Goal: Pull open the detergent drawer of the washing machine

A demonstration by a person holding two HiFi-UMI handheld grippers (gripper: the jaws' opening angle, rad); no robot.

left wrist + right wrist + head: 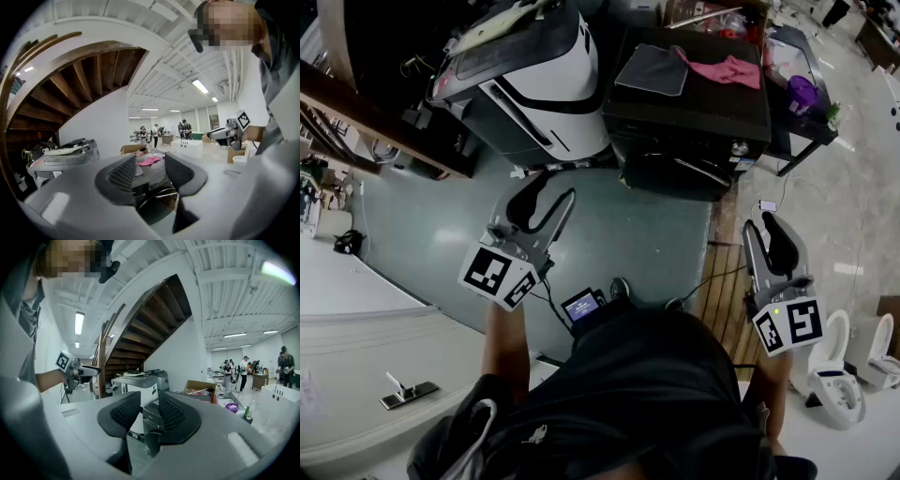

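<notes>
A person stands on the green floor (619, 234), short of a black front-loading washing machine (689, 122), with a hand-held gripper in each hand pointing roughly level toward it. The left gripper (555, 187) has its jaws a little apart with nothing between them. The right gripper (764, 225), to the right of the machine's front, is likewise parted and empty. Neither touches the black machine, and both remain well apart from it.

A white-and-black appliance (544, 84) stands just left of the black machine. A grey folded cloth (652, 67) and a pink crumpled cloth (727, 68) lie on the black machine's top. No drawer is seen pulled out, and the detergent drawer itself cannot be made out from here. The task appears not yet begun: approach, grip and pull all remain.
</notes>
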